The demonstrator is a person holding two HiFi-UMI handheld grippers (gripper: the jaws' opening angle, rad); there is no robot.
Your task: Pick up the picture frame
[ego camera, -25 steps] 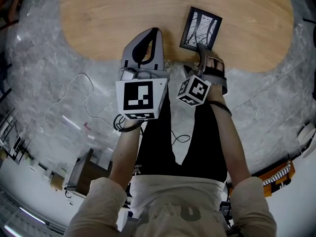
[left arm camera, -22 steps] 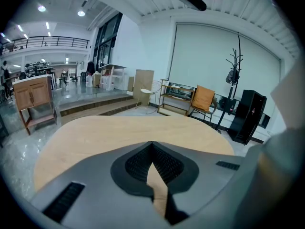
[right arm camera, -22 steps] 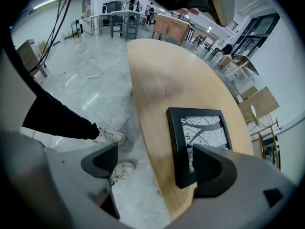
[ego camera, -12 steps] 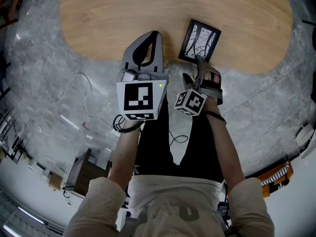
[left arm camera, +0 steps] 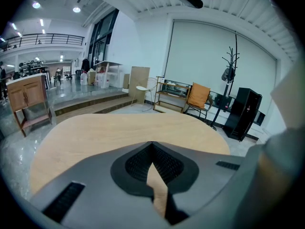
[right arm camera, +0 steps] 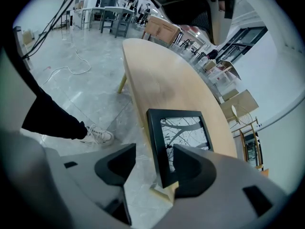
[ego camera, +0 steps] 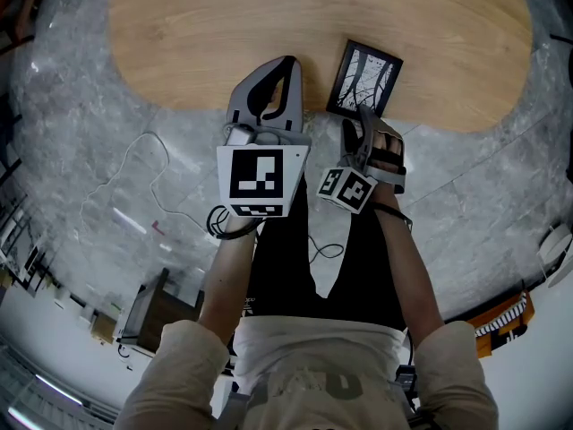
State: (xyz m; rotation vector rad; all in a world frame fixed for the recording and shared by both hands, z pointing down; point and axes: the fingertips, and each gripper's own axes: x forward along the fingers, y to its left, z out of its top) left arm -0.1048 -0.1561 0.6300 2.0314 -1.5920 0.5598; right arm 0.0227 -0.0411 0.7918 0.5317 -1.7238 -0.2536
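- At the table [ego camera: 206, 34] edge, upper right of centre in the head view, one frame [ego camera: 363, 79] lies flat, not lifted.
- Right gripper [right arm camera: 152, 151] is closing with the frame's near corner between its jaws (not clamped yet); grip and lift remain.
- Left gripper [left arm camera: 152, 144] is closed, empty.
- Count: one frame, one table, two grippers.

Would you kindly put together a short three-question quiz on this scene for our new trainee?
1. True or false: the picture frame stands upright on the wooden table.
2. Which gripper straddles the frame's edge? A) left gripper B) right gripper C) neither.
3. Fill in: the left gripper's jaws are ___ and hold nothing.
Key: 1 false, it lies flat. 2 B; its jaws are closing round that edge, not yet clamped. 3 shut.
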